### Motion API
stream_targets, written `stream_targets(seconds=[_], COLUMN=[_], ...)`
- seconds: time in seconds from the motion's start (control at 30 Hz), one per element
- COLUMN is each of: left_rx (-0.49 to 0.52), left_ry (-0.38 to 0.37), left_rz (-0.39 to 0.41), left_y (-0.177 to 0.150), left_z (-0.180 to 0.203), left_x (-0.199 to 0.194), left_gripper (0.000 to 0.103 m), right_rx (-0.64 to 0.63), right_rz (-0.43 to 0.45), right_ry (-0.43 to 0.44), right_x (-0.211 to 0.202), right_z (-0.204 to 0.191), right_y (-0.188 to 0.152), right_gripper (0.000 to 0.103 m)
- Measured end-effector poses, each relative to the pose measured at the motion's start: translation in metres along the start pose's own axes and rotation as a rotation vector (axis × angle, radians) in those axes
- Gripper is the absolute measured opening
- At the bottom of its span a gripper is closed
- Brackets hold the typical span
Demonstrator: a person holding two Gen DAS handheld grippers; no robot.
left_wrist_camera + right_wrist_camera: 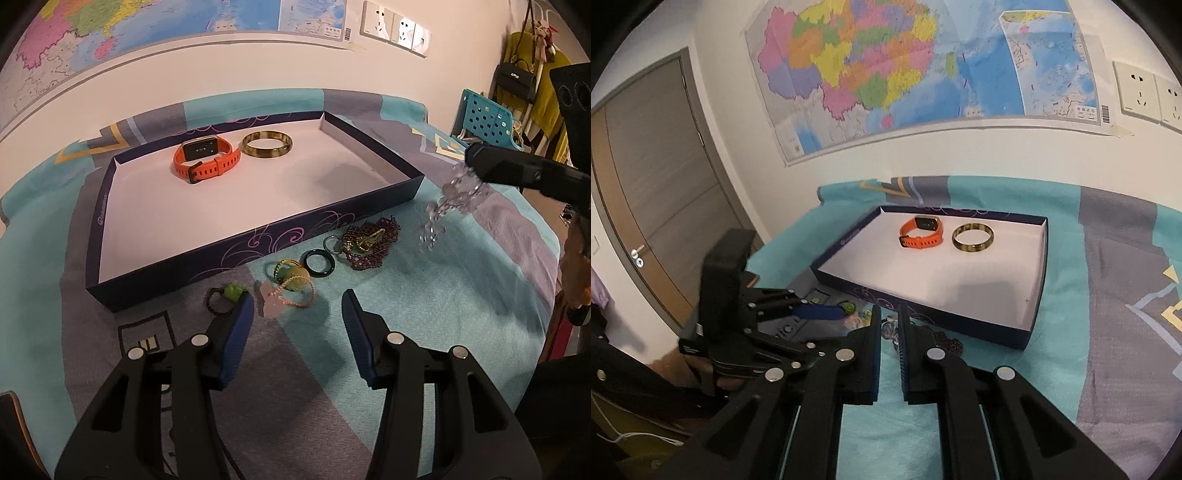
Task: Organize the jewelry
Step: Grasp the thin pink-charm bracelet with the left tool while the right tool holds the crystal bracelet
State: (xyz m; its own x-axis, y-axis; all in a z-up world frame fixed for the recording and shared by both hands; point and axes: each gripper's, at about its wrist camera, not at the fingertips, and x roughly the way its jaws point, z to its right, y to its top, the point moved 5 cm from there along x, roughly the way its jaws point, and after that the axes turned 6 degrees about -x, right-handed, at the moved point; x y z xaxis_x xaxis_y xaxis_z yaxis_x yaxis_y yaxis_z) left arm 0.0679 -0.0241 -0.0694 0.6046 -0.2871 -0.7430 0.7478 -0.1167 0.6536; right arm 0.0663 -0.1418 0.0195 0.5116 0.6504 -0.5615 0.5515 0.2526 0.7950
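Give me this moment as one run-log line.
right claw: shut on clear bead bracelet, lifted | left claw: open, empty | box tray: orange watch, amber bangle | cloth: other jewelry

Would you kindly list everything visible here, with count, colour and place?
box lid: one, navy with white inside, on the cloth
watch: one, orange, inside the lid
bangle: one, amber, inside the lid beside the watch
clear bead strand: one, transparent, hanging from the right gripper
purple bead strand: one, heaped on the cloth
dark ring: one, green-black, on the cloth
cloth: one, teal and grey
map: one, multicoloured, on the wall
left gripper: fingers apart, empty
right gripper: closed on the clear beads
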Motion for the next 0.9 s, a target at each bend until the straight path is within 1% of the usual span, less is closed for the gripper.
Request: stream_targets(seconds=[0.07,0.13,0.2,0.43,0.47,0.5,0.63,0.9], left_rx=[-0.003,-0.012,-0.015,-0.009,-0.01,-0.011,-0.007,-0.026], left_ry=[-0.003,-0.005,-0.005,0.01,0.011,0.013,0.026,0.003], left_rz=[-0.006,-0.018,-0.021,-0.032,-0.032,-0.035,-0.033,-0.017], left_y=[0.0,0.0,0.0,0.004,0.004,0.004,0.003,-0.002], left_z=[-0.001,-0.002,-0.003,-0.003,-0.004,-0.004,-0.002,0.0], left_x=[0.001,0.004,0.005,0.011,0.011,0.012,0.01,-0.005], left_gripper=[0.045,0.04,0.037,0.037,0.036,0.031,0.03,0.03], right_rx=[0.003,0.006,0.005,0.012,0.017,0.02,0.033,0.043], right_rz=[-0.008,-0.017,-0.02,-0.053,-0.057,-0.059,-0.068,-0.046], right_ry=[-0.003,-0.001,0.01,0.032,0.038,0.04,0.045,0.045], right_x=[0.001,0.002,0.001,0.011,0.013,0.014,0.02,0.017], right_z=[0.0,-0.001,-0.003,-0.006,-0.006,-0.007,-0.006,-0.004], right_y=[-0.002,-0.006,-0.008,-0.02,-0.022,-0.024,-0.028,-0.02], right_gripper=[0.007,0.007,0.007,0.007,0.007,0.007,0.007,0.007])
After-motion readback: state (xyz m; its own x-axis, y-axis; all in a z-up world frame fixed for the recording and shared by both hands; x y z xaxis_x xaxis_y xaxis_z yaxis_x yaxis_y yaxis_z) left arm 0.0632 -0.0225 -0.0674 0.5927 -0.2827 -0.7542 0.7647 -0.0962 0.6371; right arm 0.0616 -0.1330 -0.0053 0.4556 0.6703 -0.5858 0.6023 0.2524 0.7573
